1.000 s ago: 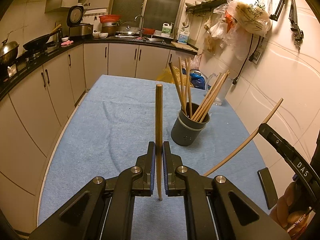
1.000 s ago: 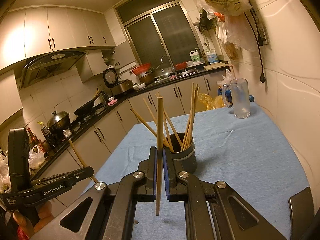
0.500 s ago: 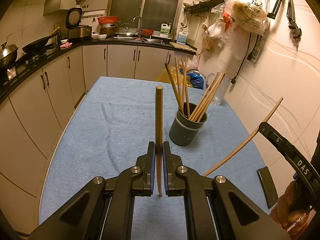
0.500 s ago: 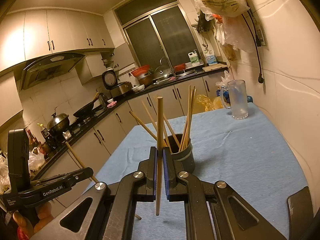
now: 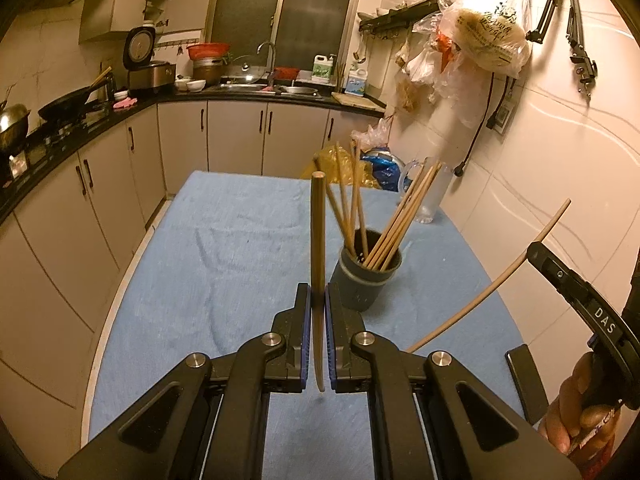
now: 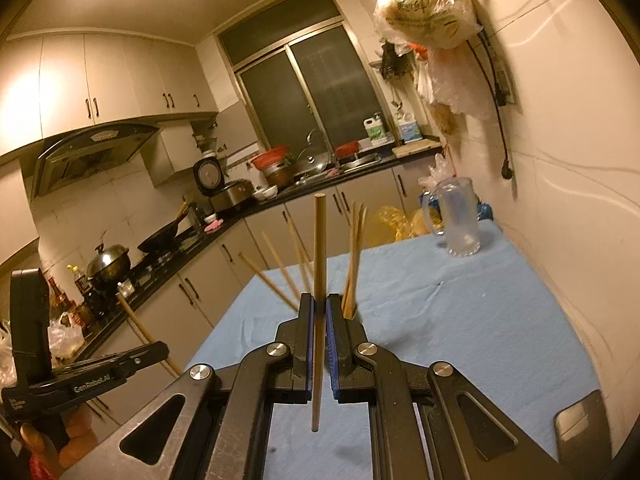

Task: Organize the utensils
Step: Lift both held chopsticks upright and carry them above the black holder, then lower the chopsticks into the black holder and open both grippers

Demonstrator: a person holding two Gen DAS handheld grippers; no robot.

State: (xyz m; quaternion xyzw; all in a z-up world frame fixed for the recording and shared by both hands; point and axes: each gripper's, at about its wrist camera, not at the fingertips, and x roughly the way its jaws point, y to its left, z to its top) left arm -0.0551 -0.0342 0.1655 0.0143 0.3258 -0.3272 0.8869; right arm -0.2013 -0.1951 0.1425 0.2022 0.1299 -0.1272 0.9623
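A grey utensil cup [image 5: 366, 280] holding several wooden chopsticks [image 5: 394, 220] stands on the blue cloth table [image 5: 224, 264]. My left gripper [image 5: 319, 294] is shut on one upright wooden chopstick [image 5: 318, 240], just left of and nearer than the cup. My right gripper [image 6: 319, 300] is shut on another upright chopstick [image 6: 319, 264]. In the right wrist view the cup is almost hidden behind the fingers; only its chopsticks [image 6: 354, 256] show. The right gripper's body [image 5: 580, 296] and its chopstick [image 5: 496, 280] show at the right of the left wrist view.
A clear glass mug [image 6: 458, 218] stands at the table's far right corner by the tiled wall. A dark flat phone-like object [image 5: 526, 380] lies near the table's right edge. Kitchen counters and cabinets [image 5: 100, 168] run along the left and far side.
Both grippers have pulled back and risen a little from the cup, each still holding its chopstick. The right wrist view has tilted and shifted, so the cup is now hidden behind its fingers.
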